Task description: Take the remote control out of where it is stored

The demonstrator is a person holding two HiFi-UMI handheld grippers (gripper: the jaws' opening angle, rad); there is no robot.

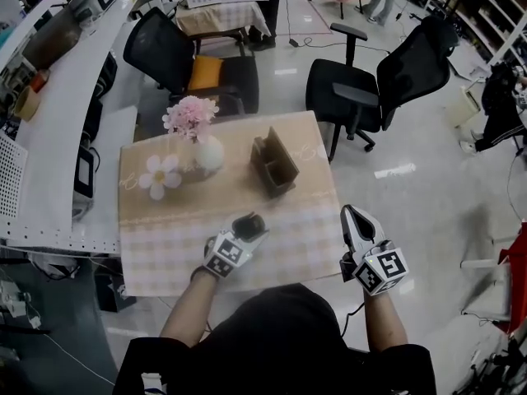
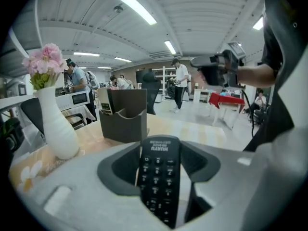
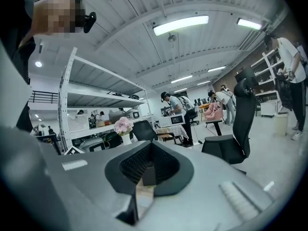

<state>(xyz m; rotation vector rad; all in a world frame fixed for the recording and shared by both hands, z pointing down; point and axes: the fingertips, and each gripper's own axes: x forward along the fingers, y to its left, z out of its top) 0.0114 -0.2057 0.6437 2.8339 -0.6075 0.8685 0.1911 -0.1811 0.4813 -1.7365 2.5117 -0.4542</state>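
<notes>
Gripping remote control [image 2: 159, 177] near table edge [image 1: 288, 275]

Brand name HUAYU on black remote control [image 2: 160, 179], smaller print beside it illegible

Remote control [image 2: 160, 186] clamped in the left tongs [image 2: 161, 160], its lower end lost behind their grey body; seen from above, only its dark tip shows. In the brown holder [image 2: 123, 117] on the desk [image 2: 192, 129], another object [image 2: 105, 102] stands half hidden behind the wall, its label too small to read; the person's body [image 1: 280, 336] covers part of the desk's near edge
</notes>
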